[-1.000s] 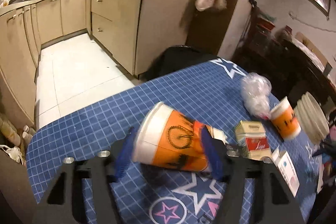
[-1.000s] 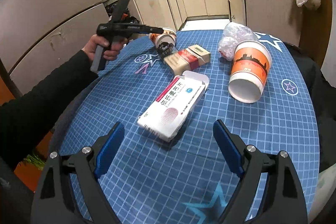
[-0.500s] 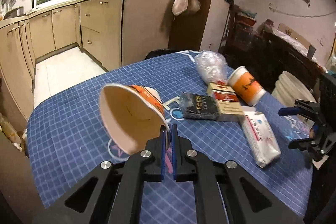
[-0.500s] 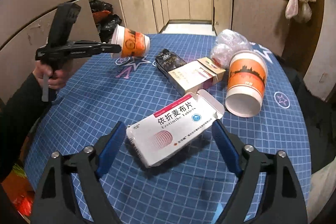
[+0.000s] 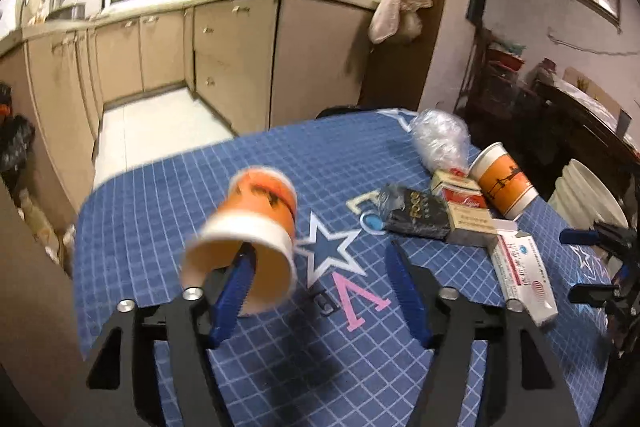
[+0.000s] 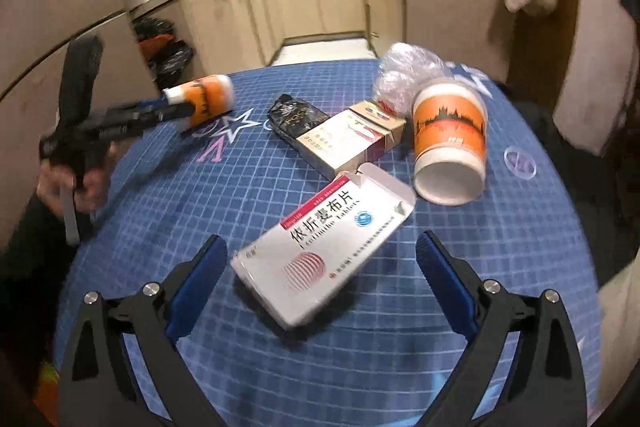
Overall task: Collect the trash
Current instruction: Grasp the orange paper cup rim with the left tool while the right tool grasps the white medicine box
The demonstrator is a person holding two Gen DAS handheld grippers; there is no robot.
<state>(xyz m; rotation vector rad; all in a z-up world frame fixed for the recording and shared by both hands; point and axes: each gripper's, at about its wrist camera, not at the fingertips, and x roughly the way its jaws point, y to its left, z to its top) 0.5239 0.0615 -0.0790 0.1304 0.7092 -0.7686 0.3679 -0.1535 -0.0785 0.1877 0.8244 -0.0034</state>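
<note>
The left hand-held gripper (image 5: 320, 287) pinched the rim of the orange cup (image 5: 250, 239) a moment ago. Now its jaws are opening, and the cup hangs loose on one finger above the table (image 5: 152, 195). It may drop. The right hand-held gripper (image 6: 320, 267) is opening wide around the white box (image 6: 324, 243), not touching it.

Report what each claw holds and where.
Neither grips anything. The left claw is opening; the orange cup seems to hang by its rim on one finger. The right claw is opening astride the pill box.
</note>
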